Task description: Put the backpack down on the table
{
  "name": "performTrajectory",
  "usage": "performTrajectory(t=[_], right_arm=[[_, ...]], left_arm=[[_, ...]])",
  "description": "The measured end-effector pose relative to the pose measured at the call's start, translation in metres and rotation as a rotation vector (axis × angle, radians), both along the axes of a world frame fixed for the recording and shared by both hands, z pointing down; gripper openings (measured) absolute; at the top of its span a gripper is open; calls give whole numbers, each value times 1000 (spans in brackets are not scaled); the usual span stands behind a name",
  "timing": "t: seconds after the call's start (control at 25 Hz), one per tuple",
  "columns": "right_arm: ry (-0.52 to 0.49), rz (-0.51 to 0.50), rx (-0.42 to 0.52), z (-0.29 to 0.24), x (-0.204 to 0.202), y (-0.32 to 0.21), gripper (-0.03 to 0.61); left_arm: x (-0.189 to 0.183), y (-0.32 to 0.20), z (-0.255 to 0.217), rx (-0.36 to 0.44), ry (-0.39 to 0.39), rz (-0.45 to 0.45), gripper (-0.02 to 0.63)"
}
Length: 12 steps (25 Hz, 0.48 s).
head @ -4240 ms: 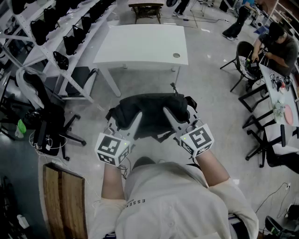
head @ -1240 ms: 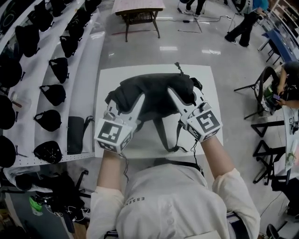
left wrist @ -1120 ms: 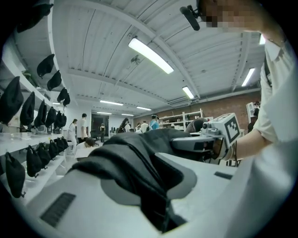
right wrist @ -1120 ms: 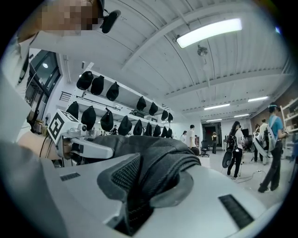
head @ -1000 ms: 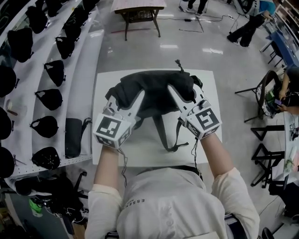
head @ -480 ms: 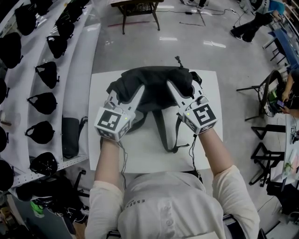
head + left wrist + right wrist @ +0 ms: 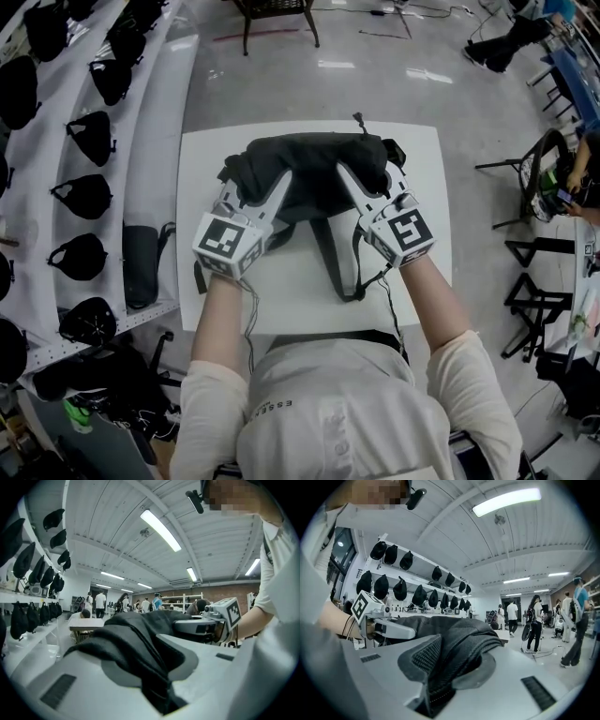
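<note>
Both sides of backpack (image 7: 314, 155) tight between jaws: left gripper (image 7: 255, 192), right gripper (image 7: 370, 187).

The black fabric backpack (image 7: 314, 169) sat over the far half of the white rectangular table (image 7: 281, 305); whether it rested on the top could not be told. The left gripper (image 7: 253, 192) was at the backpack's left side and the right gripper (image 7: 373, 187) at its right, each with a fold of the fabric between its jaws. The backpack's two black straps (image 7: 333, 267) trailed between the grippers across the near half, toward the person. Left of the table ran long white shelves (image 7: 150, 122) with small black bags (image 7: 80, 202) in rows on them. Beyond the far edge stood a dark wooden bench (image 7: 272, 9). Well to the right stood black metal chairs (image 7: 544, 159).
</note>
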State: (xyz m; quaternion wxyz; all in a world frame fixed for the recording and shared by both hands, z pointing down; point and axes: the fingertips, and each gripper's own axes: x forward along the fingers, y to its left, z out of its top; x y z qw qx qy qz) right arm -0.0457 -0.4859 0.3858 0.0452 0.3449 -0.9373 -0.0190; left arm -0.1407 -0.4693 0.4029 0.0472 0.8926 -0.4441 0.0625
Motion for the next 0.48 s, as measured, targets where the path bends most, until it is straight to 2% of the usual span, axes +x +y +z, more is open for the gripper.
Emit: performTrajectory(t=[0.24,0.48], right_arm=[[-10,36,-51,17,5,29,93],[-34,52,-81,29,13,55,94]], left_arm=[[3,28,15,-30,5,32,91],[9,54,26,-18,12,41,91]])
